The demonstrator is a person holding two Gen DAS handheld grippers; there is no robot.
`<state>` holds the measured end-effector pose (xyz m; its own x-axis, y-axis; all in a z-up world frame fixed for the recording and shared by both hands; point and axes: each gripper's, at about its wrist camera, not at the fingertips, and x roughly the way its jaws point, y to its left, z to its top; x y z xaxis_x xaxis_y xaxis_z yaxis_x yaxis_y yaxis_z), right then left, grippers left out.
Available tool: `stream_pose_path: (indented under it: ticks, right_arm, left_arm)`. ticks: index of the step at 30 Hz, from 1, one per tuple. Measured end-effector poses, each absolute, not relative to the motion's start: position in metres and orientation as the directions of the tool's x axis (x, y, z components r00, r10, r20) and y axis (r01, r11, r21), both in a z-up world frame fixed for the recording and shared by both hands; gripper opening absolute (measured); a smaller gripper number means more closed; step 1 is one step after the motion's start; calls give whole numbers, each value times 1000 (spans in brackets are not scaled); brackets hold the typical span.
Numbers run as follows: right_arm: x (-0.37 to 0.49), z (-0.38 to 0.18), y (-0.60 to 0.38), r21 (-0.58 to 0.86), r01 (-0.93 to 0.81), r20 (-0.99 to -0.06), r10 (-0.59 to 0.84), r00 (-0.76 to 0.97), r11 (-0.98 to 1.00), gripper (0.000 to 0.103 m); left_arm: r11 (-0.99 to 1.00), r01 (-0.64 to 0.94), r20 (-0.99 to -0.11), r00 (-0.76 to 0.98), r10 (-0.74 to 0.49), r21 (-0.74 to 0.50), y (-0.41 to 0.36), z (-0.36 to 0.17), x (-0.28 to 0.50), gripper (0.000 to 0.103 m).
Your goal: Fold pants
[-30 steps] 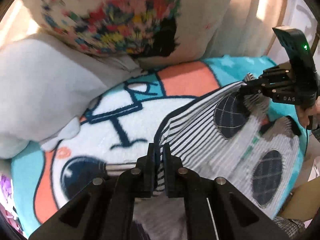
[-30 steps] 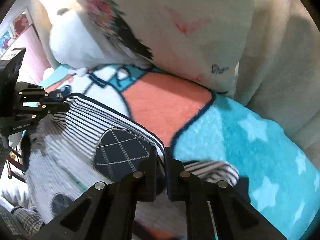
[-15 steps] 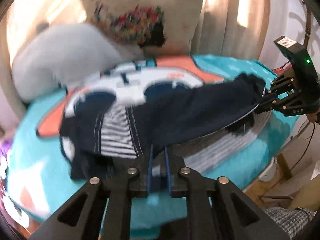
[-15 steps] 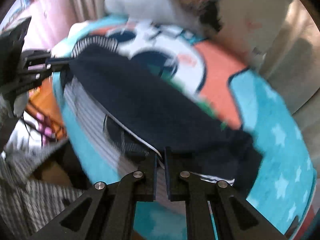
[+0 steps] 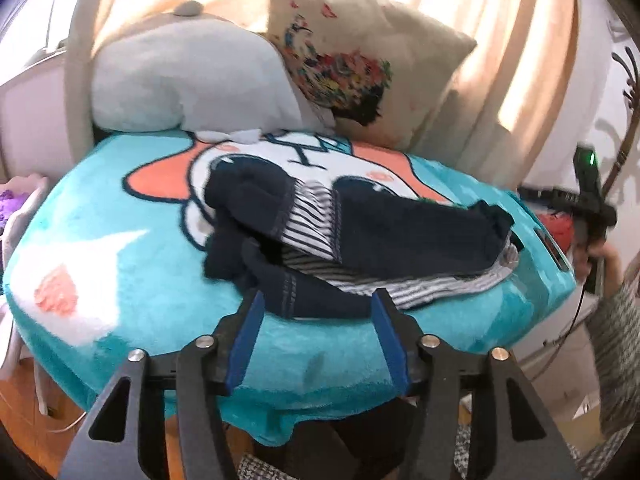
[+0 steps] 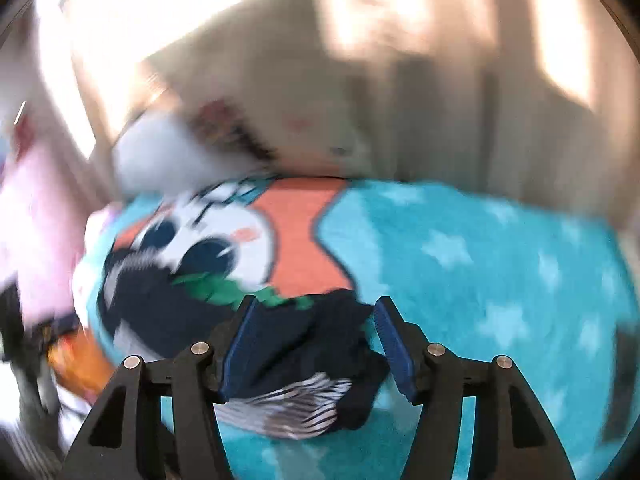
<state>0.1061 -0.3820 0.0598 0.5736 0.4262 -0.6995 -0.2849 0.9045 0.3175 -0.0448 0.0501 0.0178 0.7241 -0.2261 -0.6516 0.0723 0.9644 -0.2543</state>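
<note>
Along the blanket's (image 5: 120, 280) near edge the pants (image 5: 360, 236) lie lengthwise, left claw (image 5: 316, 304) to right claw (image 6: 312, 312); both gape wide, holding nothing.

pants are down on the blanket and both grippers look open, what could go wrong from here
1. The pants lie bunched, the dark top layer askew over the striped layer, so another fold may lock in wrinkles.
2. Their near edge sits close to the front edge of the teal blanket; a tug from the left gripper could drag them off.
3. The right wrist view is blurred, so the right gripper may regrasp the wrong layer.
</note>
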Motion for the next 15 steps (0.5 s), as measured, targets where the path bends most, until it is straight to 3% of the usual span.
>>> stream_pose_path:
  ticks: [3, 8, 11, 13, 15]
  right_arm:
    - [105, 28, -399, 408, -148, -687, 410, 600, 901, 64]
    - [89, 22, -393, 480, -143, -599, 442, 668, 866, 59]
    - [95, 15, -381, 481, -138, -613, 444, 653, 866, 57]
    - [102, 4, -370, 463, -125, -660, 435, 613, 878, 22]
    - [101, -1, -367, 459, -118, -670, 430, 605, 881, 11]
  left_arm:
    - [961, 37, -651, 729, -212, -273, 58, 18, -43, 59]
    - [952, 2, -651, 729, -211, -307, 67, 15, -44, 59]
    - [940, -20, -648, 729, -220, -341, 69, 15, -41, 59]
    - [934, -31, -648, 729, -223, -356, 72, 15, -38, 59]
    - [929, -41, -640, 736, -221, -368, 76, 19, -37, 59]
